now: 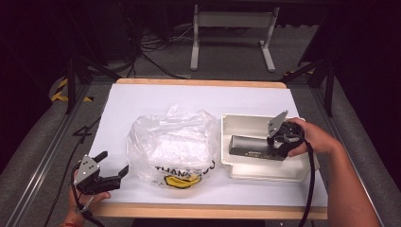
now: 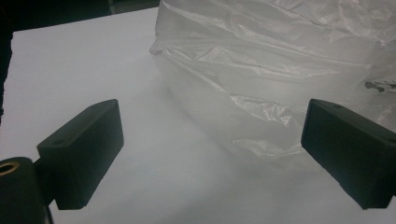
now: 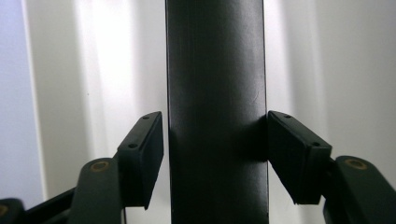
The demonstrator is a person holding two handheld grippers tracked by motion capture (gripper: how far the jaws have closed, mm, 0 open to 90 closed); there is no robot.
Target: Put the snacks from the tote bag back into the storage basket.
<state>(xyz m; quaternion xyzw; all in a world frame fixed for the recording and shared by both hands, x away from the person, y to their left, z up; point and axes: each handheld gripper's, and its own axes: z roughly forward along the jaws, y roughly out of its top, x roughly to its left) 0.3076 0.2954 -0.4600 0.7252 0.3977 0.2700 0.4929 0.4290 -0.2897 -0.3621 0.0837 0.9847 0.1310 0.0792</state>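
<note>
1. The left gripper [image 1: 109,166], near edge at 7 o'clock, has its jaws wide and empty, aimed at the plastic bag [image 1: 172,146] just beside it.
2. The right gripper [image 1: 279,144], at 3 o'clock, has its jaws pressed on both sides of a black box [image 1: 250,148] in the white tray [image 1: 236,172].
3. Risk: the smooth box, held near one end, could pivot or slip; the loose bag may slide if only one jaw catches it.
</note>
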